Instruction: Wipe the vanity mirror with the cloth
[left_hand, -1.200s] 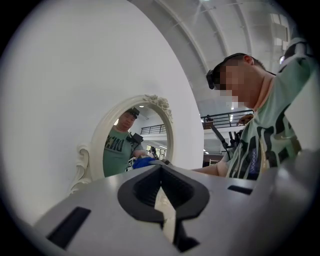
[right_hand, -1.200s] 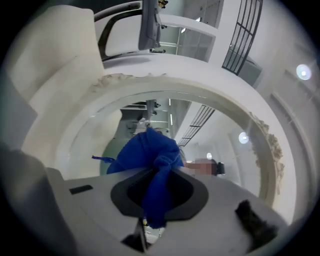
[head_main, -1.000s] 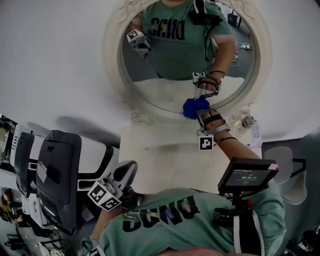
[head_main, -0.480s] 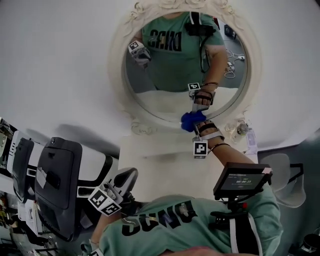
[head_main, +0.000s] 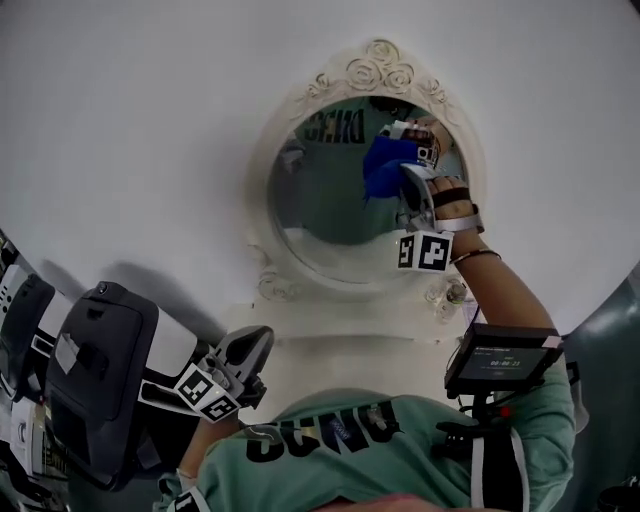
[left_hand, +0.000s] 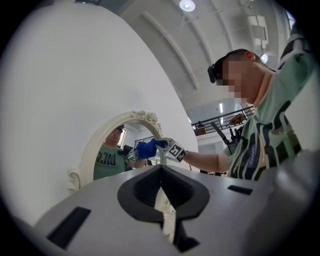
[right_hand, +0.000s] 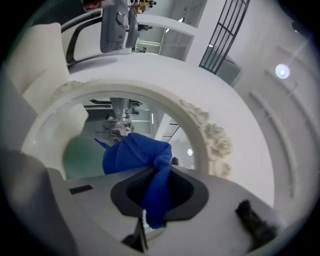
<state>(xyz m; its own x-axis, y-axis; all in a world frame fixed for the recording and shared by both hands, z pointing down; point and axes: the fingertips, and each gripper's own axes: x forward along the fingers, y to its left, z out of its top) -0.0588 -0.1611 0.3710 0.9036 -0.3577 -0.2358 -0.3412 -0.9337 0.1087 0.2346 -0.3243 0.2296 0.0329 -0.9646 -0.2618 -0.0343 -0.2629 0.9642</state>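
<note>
The oval vanity mirror (head_main: 340, 215), in a carved cream frame (head_main: 378, 62), hangs on the white wall. My right gripper (head_main: 402, 168) is shut on a bunched blue cloth (head_main: 382, 172) and holds it against the upper right of the glass. In the right gripper view the cloth (right_hand: 142, 155) fills the jaws, with the glass (right_hand: 75, 135) just beyond. My left gripper (head_main: 250, 350) hangs low at the left, near the vanity's front edge, shut and empty. In the left gripper view, the mirror (left_hand: 112, 150) and the cloth (left_hand: 146, 149) show ahead of it.
A white vanity top (head_main: 340, 345) lies below the mirror, with a small glass bottle (head_main: 455, 292) at its back right. A dark grey padded chair (head_main: 95, 370) stands at the left. A small screen (head_main: 505, 358) hangs at the person's chest.
My right gripper has carried the cloth from the mirror's bottom edge up to the upper right of the glass. The head view has tilted upward. The left gripper has stayed low.
</note>
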